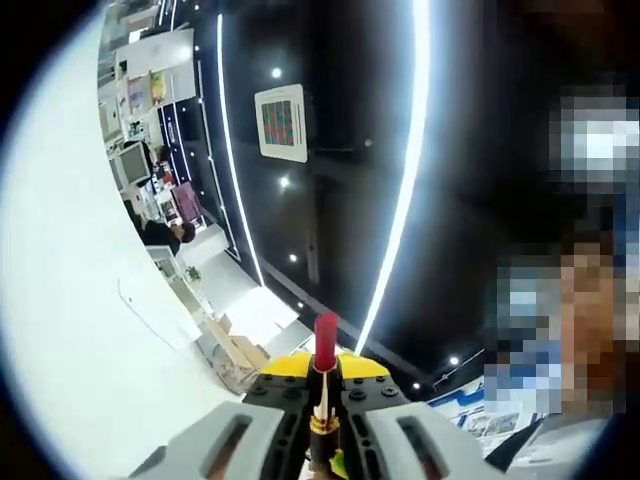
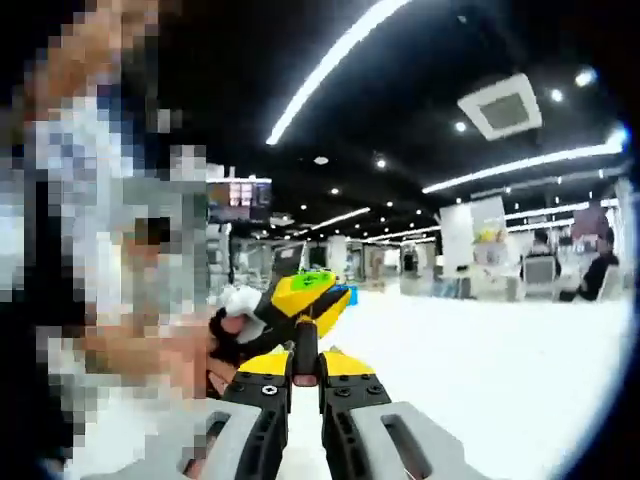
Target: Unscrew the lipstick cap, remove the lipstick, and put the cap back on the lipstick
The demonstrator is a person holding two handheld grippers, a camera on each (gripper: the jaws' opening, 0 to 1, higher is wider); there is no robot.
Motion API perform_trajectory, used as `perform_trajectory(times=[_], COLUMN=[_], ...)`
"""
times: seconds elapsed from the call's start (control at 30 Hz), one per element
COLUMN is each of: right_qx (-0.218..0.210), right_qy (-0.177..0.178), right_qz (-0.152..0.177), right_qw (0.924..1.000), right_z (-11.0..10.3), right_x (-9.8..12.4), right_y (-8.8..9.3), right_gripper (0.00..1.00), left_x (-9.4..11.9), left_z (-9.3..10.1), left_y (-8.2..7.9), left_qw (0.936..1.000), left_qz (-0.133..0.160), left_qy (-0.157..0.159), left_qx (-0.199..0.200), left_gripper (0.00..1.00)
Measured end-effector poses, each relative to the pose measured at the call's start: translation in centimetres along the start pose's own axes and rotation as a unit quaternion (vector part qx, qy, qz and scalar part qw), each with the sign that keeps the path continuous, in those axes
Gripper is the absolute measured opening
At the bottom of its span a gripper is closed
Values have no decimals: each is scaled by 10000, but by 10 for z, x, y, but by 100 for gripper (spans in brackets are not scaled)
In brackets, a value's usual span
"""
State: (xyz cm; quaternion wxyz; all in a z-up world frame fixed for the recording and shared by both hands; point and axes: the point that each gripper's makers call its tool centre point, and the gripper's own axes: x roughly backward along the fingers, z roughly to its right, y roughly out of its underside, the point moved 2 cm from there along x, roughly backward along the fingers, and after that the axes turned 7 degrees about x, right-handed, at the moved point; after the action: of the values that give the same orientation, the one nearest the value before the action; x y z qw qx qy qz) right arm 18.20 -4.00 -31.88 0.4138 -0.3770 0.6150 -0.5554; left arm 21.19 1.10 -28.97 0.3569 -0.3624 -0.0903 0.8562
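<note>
- In the left gripper view the left tool points steeply upward, toward a black ceiling crossed by a long light strip; its two jaws stand close together, clamped on the lipstick.
- The lipstick stands upright between the jaw tips; its red bullet rises above them, and its gold base sits lower in the narrow gap.
- In the right gripper view the right tool is held roughly level, looking out over a white table; its jaws are drawn close on a dark, slim lipstick cap, which stands upright between the yellow jaw tips.
- Just beyond the cap, the left tool comes in from the left of the right gripper view, yellow with a green patch and a blue edge; a gloved hand grips it from the left; whether the two tools touch cannot be told.
- In the left gripper view a square ceiling panel with a coloured grid hangs above; shelves and desks lie along the left side, where a person in dark clothes sits.
- In the right gripper view seated people and office furniture line the far right of the room.
</note>
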Motion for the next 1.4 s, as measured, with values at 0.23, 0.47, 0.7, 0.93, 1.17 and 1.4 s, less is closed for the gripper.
perform_trajectory(times=[0.23, 0.47, 0.7, 0.93, 1.17, 1.4], right_qx=[-3258, -4904, -3114, -604, 2226, 3950], right_qy=[-860, -1298, -934, -331, 210, 608], right_qz=[727, 1098, 1017, 541, -72, -362], right_qw=[9387, 8547, 9402, 9962, 9746, 9159], right_z=[1, 10, -29, -9, -11, -16], right_x=[3, 3, 2, -3, -5, -4], right_y=[-4, 2, -5, -6, -4, -7], right_gripper=[9, 9, 10, 18, 16, 14], left_x=[-3, -3, -2, -1, -1, -1], left_z=[11, 11, 8, 2, 5, 4], left_y=[0, 0, -3, -4, -3, -2], left_qw=[9997, 9996, 9997, 9999, 9999, 10000], left_qz=[-29, -51, -13, 0, 13, 20], left_qy=[237, 277, 228, 105, 105, 69], left_qx=[-16, -42, -52, 5, 2, 32], left_gripper=[9, 9, 9, 9, 9, 9])
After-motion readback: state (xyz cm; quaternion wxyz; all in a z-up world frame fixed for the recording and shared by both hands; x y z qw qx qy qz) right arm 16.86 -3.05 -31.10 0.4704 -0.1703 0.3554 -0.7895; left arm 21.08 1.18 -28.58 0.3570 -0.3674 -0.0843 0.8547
